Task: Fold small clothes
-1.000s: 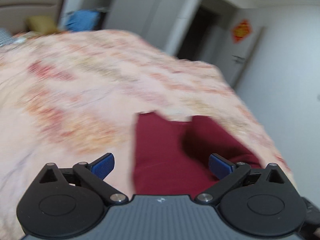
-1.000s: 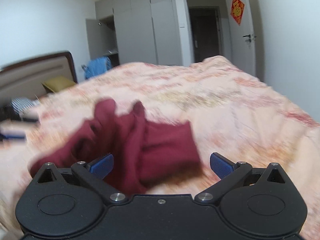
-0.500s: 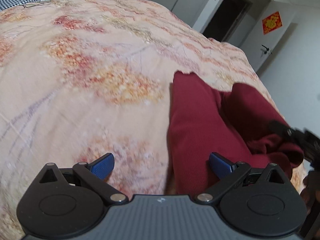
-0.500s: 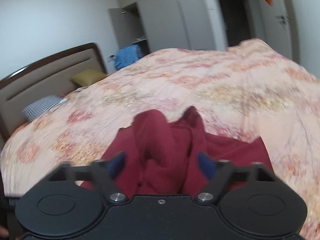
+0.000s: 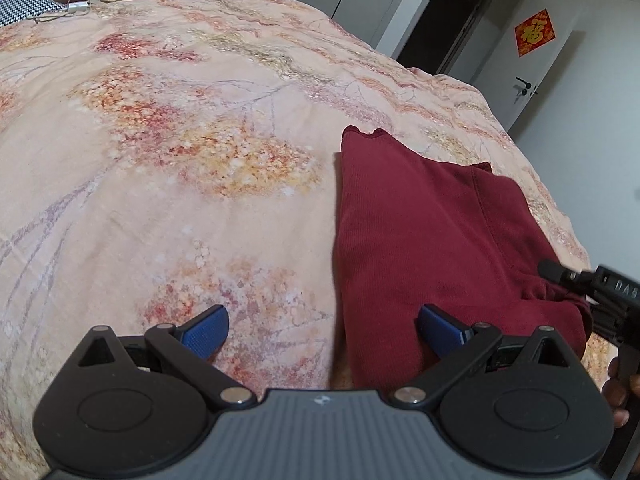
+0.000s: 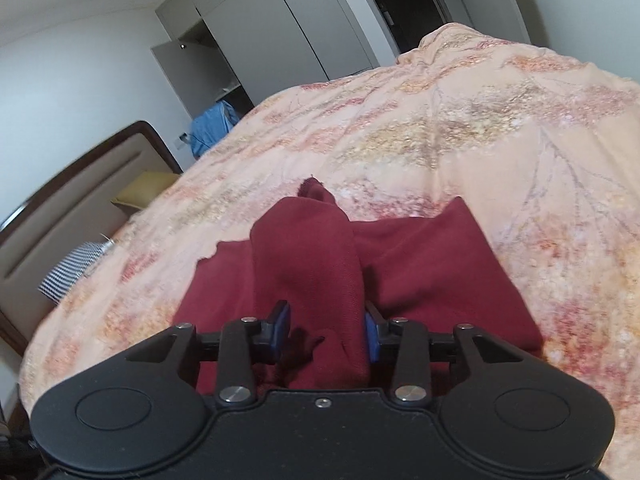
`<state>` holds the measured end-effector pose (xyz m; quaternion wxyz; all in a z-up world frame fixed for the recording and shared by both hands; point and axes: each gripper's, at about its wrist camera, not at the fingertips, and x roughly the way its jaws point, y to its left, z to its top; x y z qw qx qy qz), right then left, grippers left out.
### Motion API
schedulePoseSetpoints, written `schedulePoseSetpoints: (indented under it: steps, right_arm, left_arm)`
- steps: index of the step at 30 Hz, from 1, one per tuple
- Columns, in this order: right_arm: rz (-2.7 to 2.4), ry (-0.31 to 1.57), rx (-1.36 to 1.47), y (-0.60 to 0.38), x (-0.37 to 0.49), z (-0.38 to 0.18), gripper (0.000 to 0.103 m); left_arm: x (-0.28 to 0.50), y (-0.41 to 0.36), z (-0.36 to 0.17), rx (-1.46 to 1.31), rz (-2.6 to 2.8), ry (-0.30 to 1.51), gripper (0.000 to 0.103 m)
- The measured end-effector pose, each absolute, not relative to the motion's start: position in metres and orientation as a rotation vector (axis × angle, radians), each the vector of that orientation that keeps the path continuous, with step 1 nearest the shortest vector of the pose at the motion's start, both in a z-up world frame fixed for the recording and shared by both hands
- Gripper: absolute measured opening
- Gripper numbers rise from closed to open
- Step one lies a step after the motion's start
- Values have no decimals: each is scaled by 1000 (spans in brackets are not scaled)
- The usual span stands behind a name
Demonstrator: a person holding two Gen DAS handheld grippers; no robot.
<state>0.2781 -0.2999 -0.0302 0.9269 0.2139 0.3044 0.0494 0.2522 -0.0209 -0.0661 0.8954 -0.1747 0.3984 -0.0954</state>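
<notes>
A dark red garment (image 5: 420, 232) lies on the peach floral bedspread (image 5: 180, 160), partly folded over itself. My left gripper (image 5: 322, 330) is open, hovering over the garment's near left edge, its right pad above the cloth. My right gripper (image 6: 326, 330) is shut on a raised fold of the red garment (image 6: 312, 264), which bunches up between its blue pads. The right gripper also shows at the right edge of the left wrist view (image 5: 592, 284), at the garment's right side.
A headboard (image 6: 68, 200), a checked pillow (image 6: 76, 264) and a yellow pillow (image 6: 140, 192) are at the bed's far end. Blue clothing (image 6: 212, 128) hangs beside grey wardrobes (image 6: 280, 28). A door with a red sign (image 5: 535, 36) stands beyond the bed.
My right gripper closed on a fold of the red garment and lowered toward the bed. My left gripper moved in closer over the garment's left edge, still open.
</notes>
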Motion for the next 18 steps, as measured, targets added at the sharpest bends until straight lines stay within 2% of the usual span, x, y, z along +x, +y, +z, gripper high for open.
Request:
schedulePoseSetpoints:
  steps: [1,2,3,13,18]
  right_arm:
    - [103,624,436,-299,280,-29,38]
    - [98,619,421,-297,282,-28,23]
    - [91,615,397,-294,284,-26,15]
    - [22,477,334,-334,284,12,11]
    - [-25,594,336,-352,292,-21,13]
  left_arm:
    - [252,-22,-66,-355,-196,825,103]
    - [253,-24,-66,-348,-194,826,103]
    - [254,-26,-67,-341,-193,825,103]
    - [266,-69,-39,-284,-306,793,102]
    - [272,-86,-53,-274,-313,856,102]
